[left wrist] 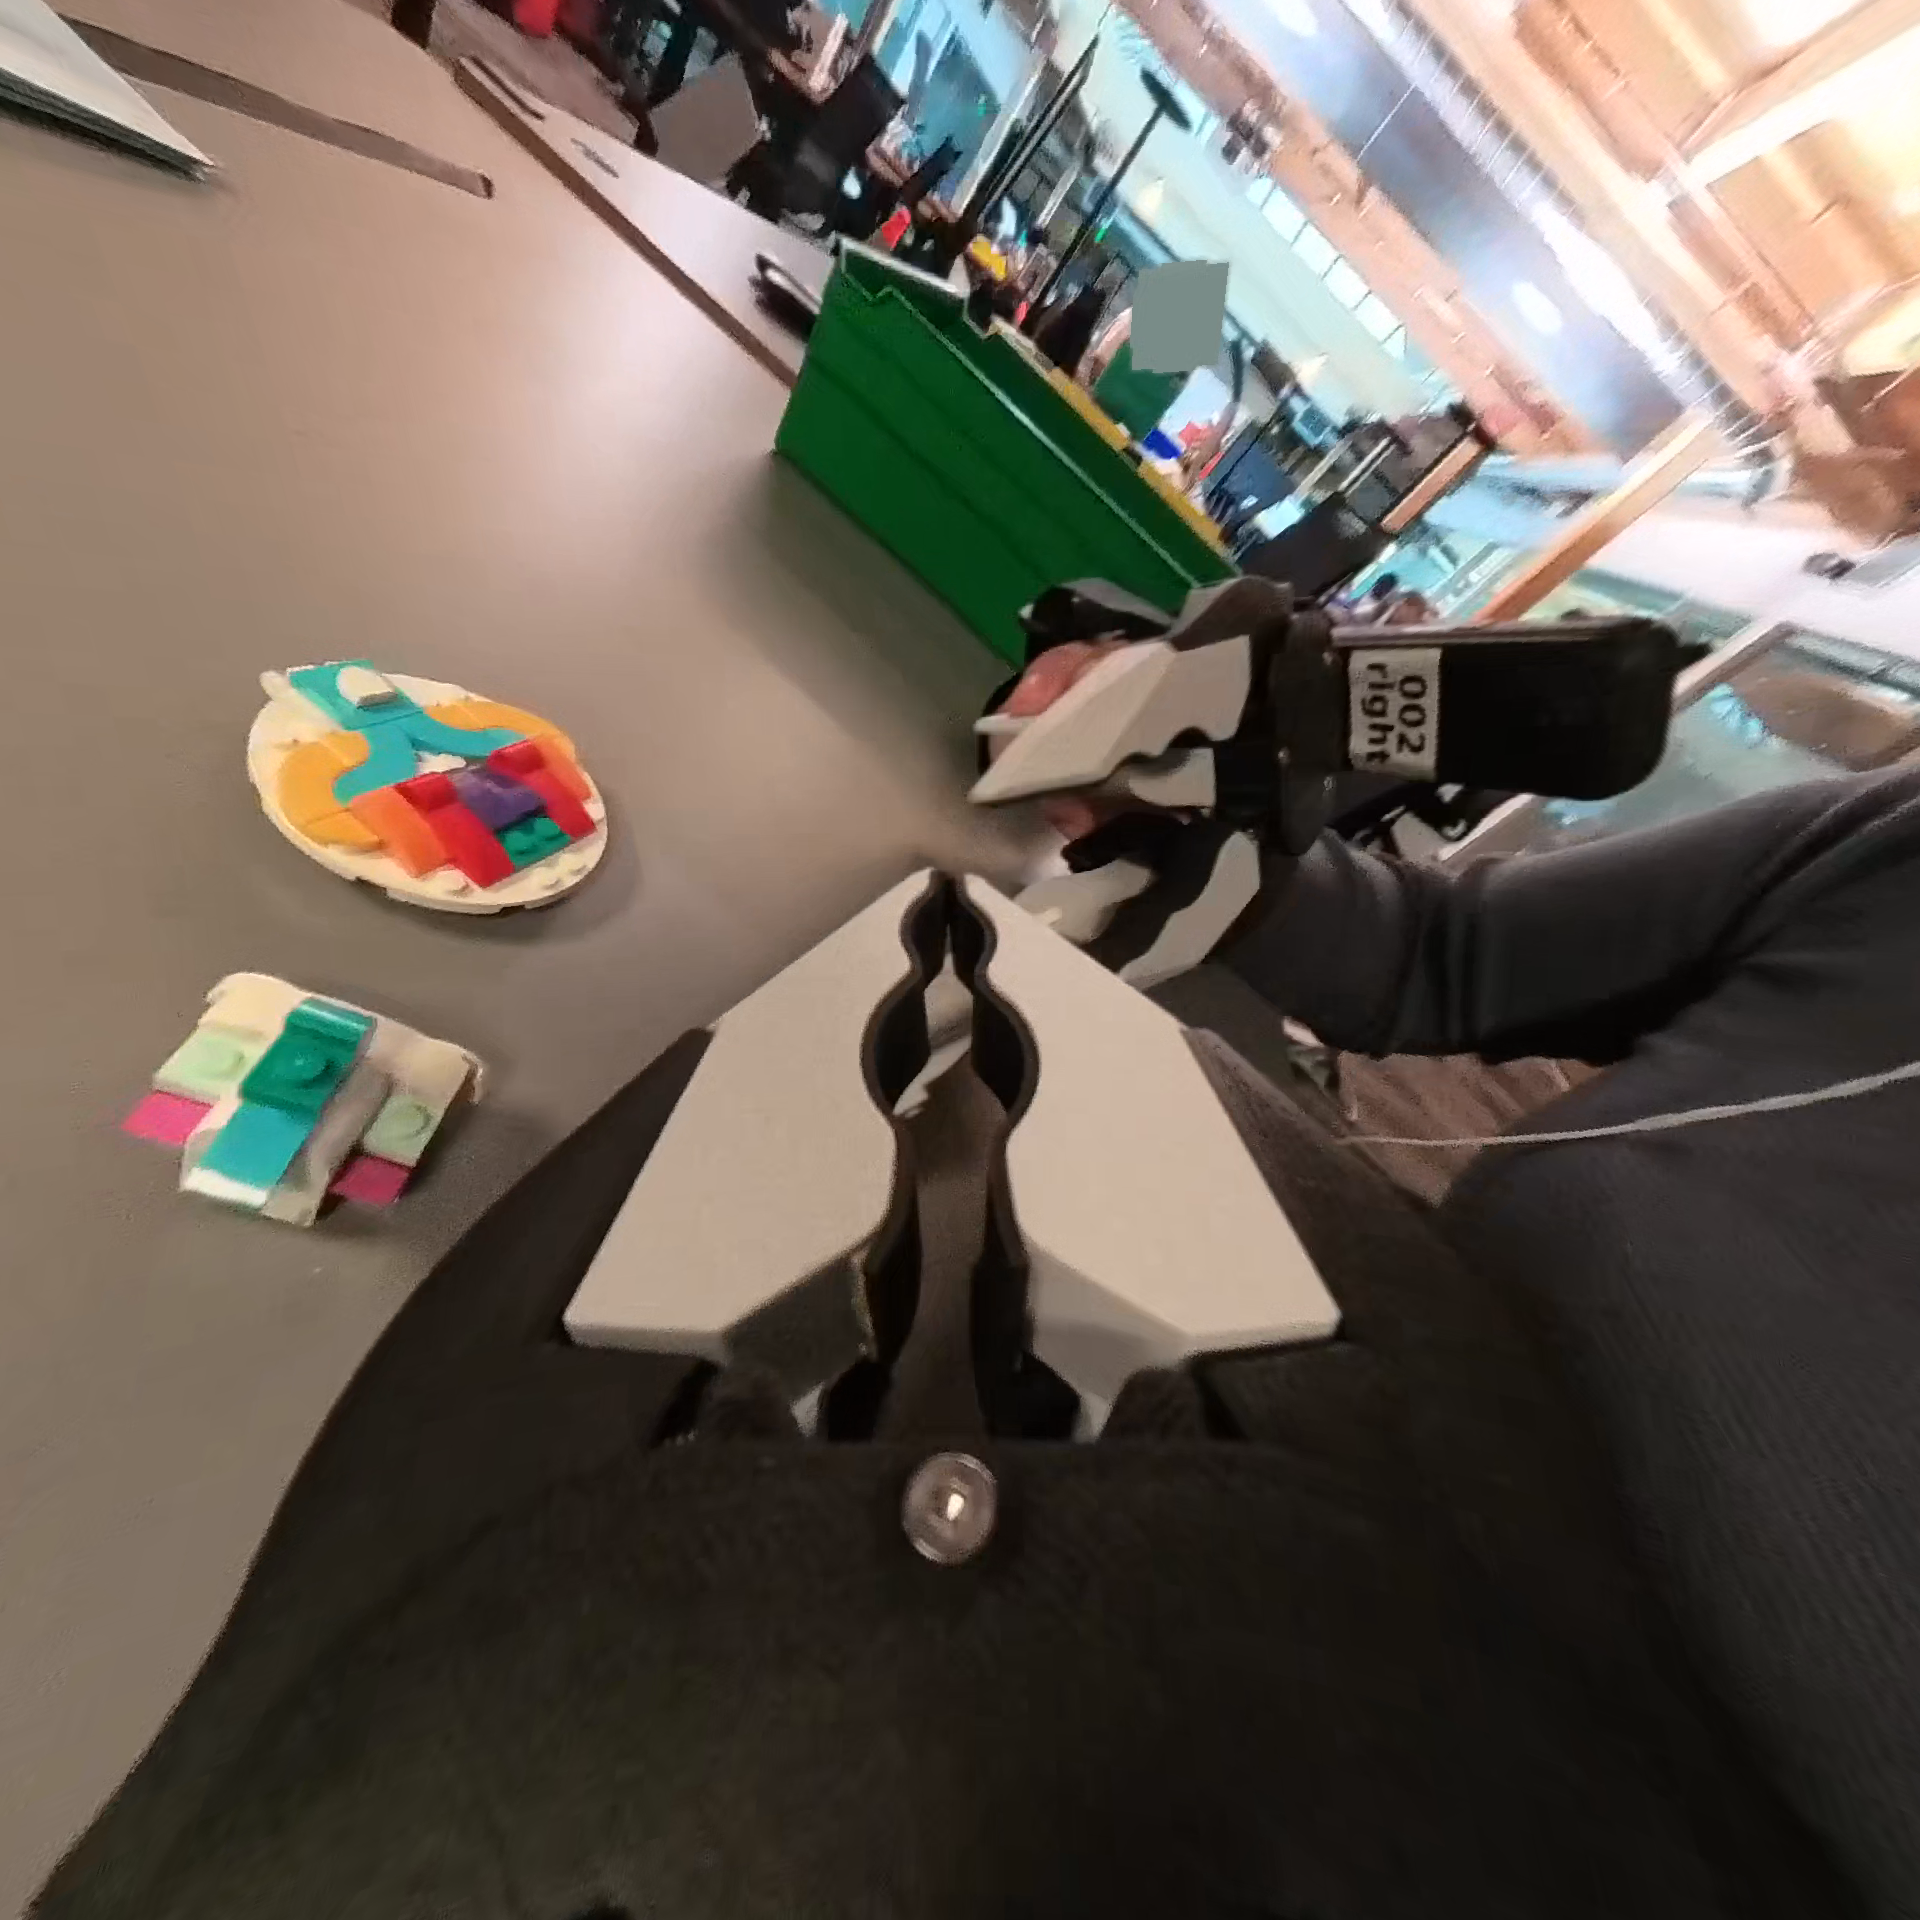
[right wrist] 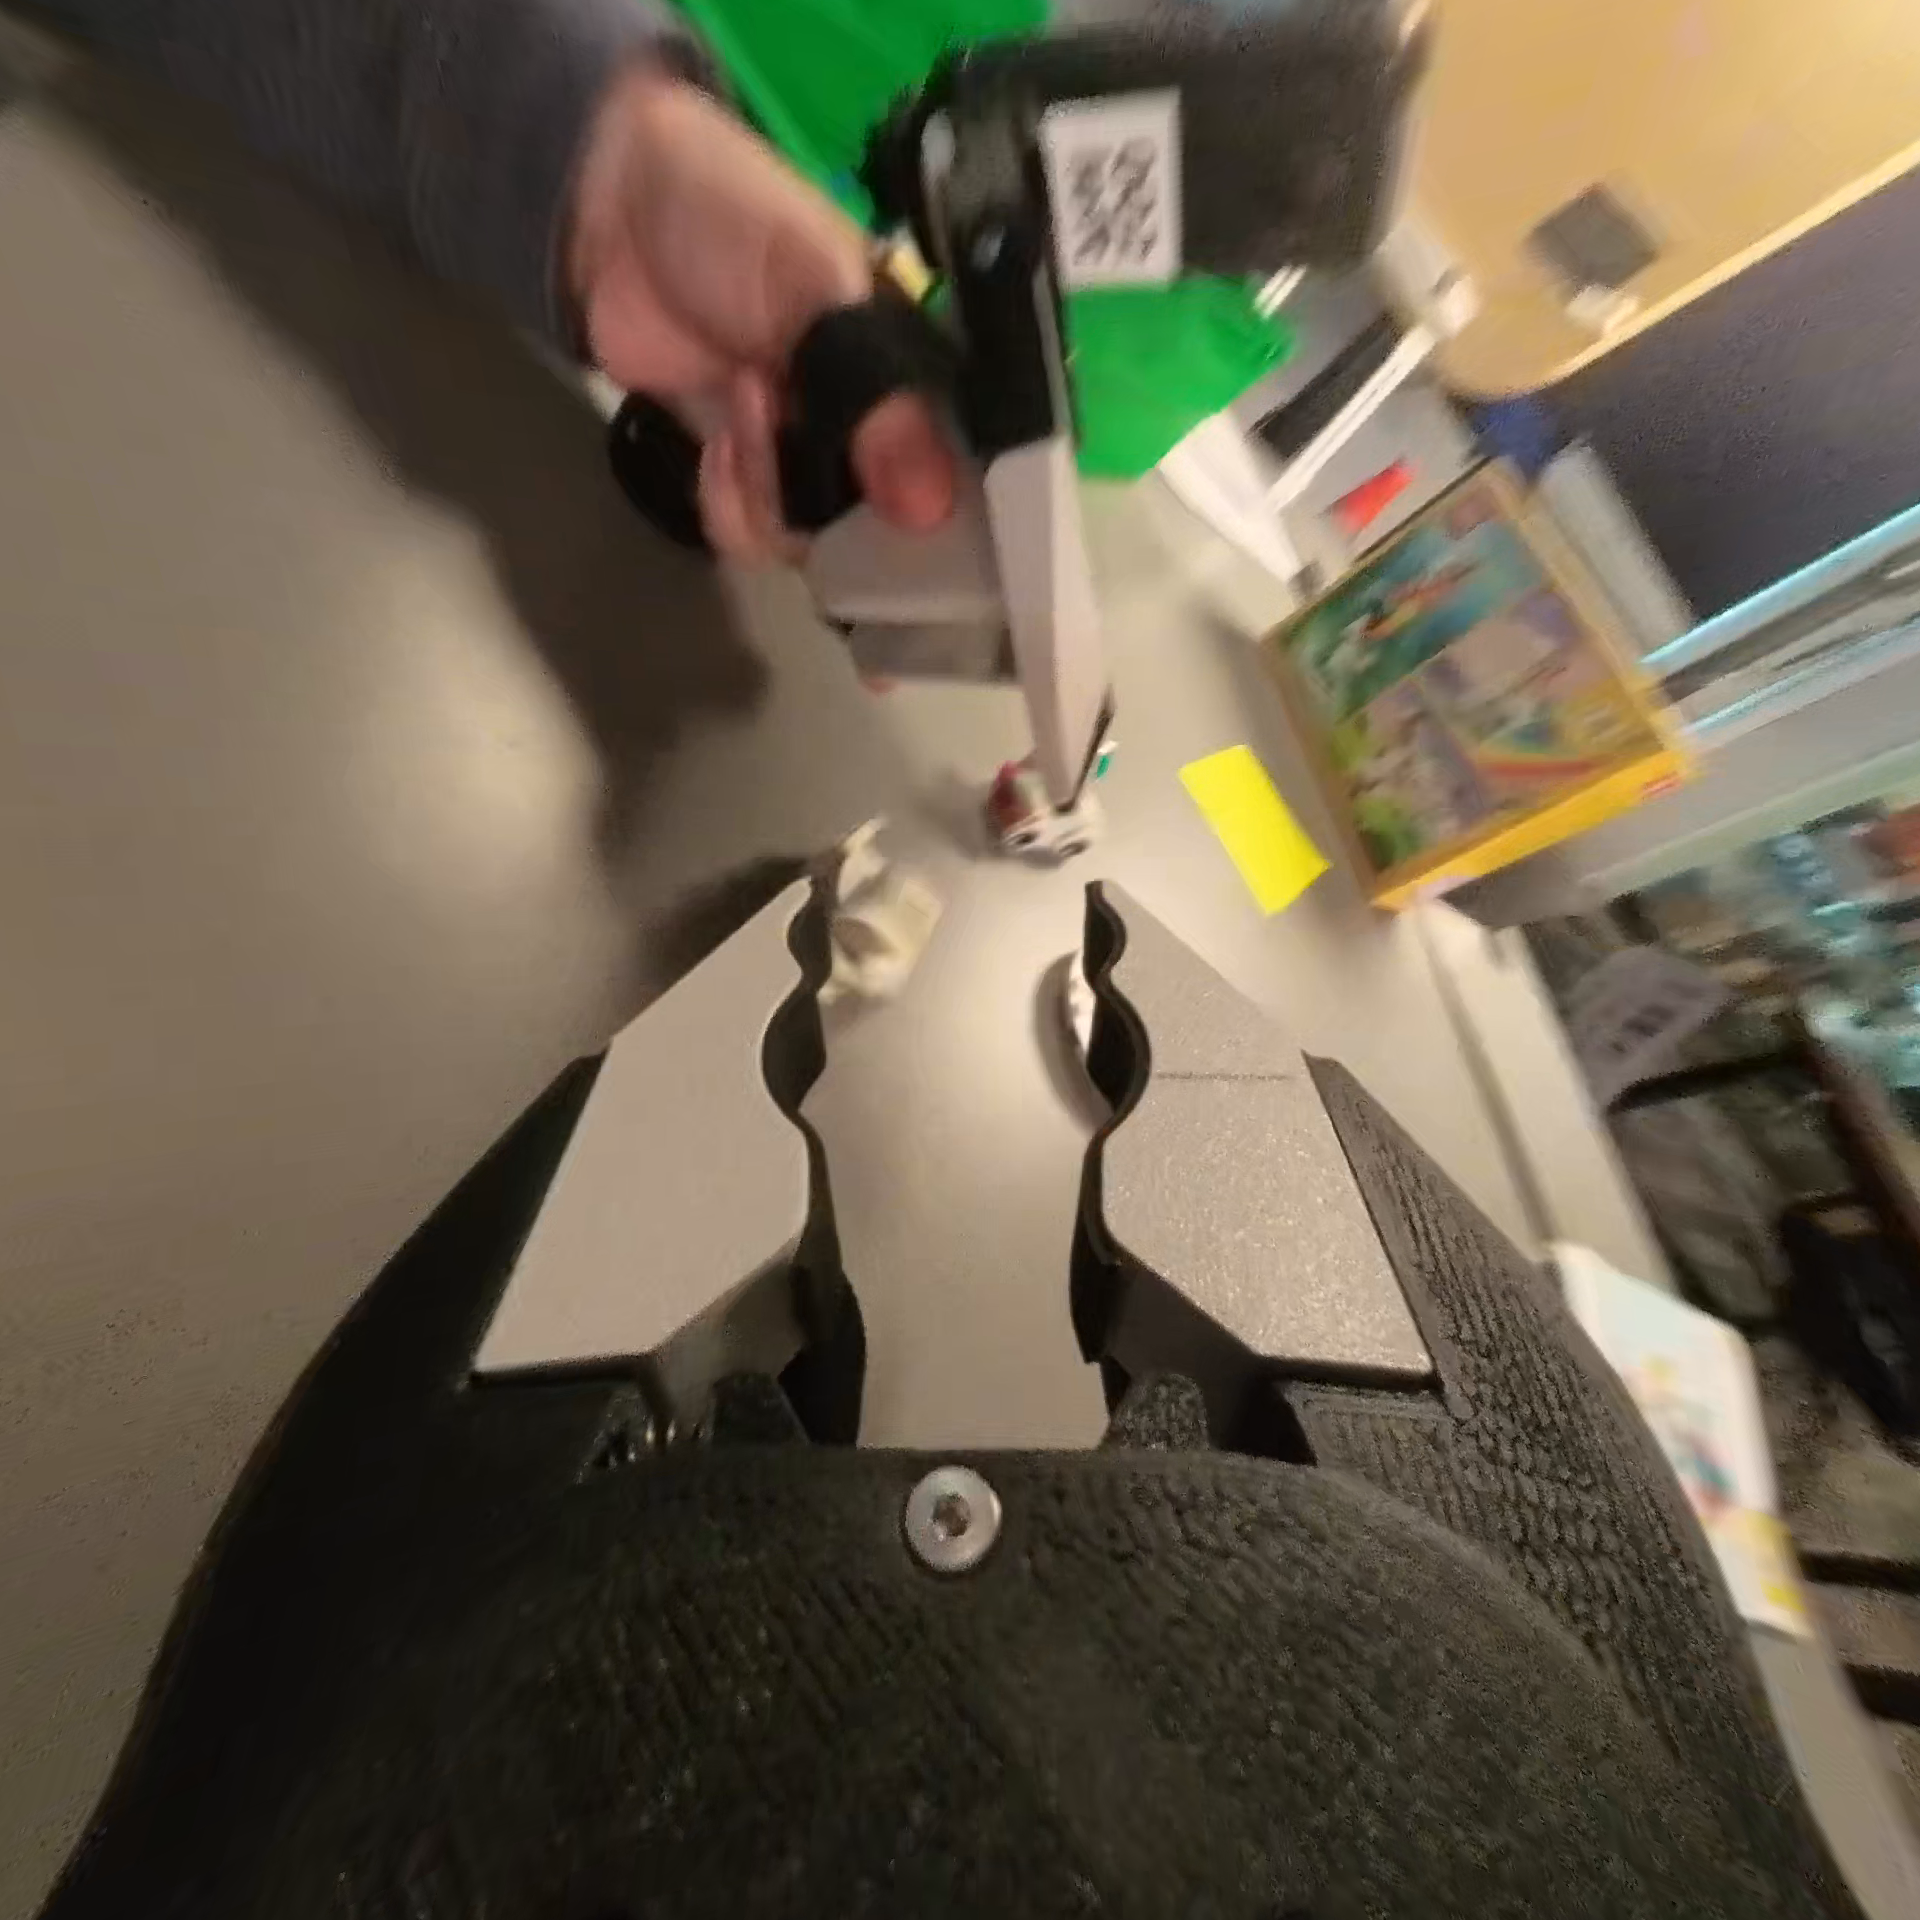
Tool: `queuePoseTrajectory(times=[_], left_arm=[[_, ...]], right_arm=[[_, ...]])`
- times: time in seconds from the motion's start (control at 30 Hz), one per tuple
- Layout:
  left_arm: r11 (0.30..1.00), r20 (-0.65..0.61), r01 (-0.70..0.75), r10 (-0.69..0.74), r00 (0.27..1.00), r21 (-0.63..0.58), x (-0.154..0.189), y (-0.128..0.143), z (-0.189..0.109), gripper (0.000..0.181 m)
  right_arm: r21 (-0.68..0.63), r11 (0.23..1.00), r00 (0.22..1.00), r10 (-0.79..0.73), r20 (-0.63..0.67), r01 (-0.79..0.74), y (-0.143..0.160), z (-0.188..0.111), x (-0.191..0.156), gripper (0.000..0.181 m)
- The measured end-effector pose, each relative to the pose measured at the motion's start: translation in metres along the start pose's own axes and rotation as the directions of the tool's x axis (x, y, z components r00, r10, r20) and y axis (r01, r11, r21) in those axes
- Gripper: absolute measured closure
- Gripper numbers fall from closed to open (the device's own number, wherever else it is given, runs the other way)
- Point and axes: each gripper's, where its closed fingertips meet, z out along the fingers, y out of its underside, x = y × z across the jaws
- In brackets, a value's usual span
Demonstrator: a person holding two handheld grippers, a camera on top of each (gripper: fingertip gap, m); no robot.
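Note:
In the left wrist view my left gripper (left wrist: 945, 883) is shut, its pads meeting at the tips above the grey table (left wrist: 416, 416). A round white plate covered in coloured bricks (left wrist: 426, 790) and a small teal, green and pink brick build (left wrist: 312, 1091) lie to its left. My right gripper (left wrist: 1023, 821) hangs open just right of the tips. In the blurred right wrist view my right gripper (right wrist: 951, 894) is open, with bare table between its fingers. A white brick piece (right wrist: 878, 925) lies by its left fingertip. The left gripper (right wrist: 1060, 769) points down over a red and white brick piece (right wrist: 1039, 826).
A green bin (left wrist: 987, 468) stands at the back of the table. A yellow block (right wrist: 1252, 826) and a colourful picture box (right wrist: 1455, 686) lie to the right. A booklet (right wrist: 1683, 1423) lies near the table's edge. A person's sleeve (left wrist: 1558, 935) reaches in from the right.

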Motion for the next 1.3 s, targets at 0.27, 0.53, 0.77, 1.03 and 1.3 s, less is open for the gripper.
queuePoseTrajectory(times=[0.27,0.53,0.77,1.03,1.3], left_arm=[[0.985,0.099,-0.169,0.165,0.981,0.034,-0.005,-0.009,-0.008,0.181],[0.944,0.266,-0.316,0.282,0.922,0.096,-0.017,-0.025,-0.022,0.175],[0.949,0.262,-0.302,0.272,0.926,0.085,-0.018,-0.022,-0.02,0.165],[0.992,0.171,-0.092,0.076,0.982,0.087,-0.022,-0.014,-0.018,0.136],[0.984,-0.138,0.173,-0.165,0.977,0.048,0.008,-0.003,-0.004,0.155]], right_arm=[[-0.072,0.94,0.92,0.343,0.19,-0.335,0.015,0.006,-0.014,0.13],[-0.186,0.827,0.818,0.557,0.147,-0.53,0.006,0.024,-0.026,0.101],[-0.351,0.785,0.827,0.56,0.05,-0.51,0.045,0.019,-0.024,0.147],[-0.108,0.882,0.884,0.466,0.05,-0.459,0.03,0.004,0.012,0.148],[0.014,0.988,0.987,0.157,0.024,-0.157,0.011,-0.005,0.013,0.148]])
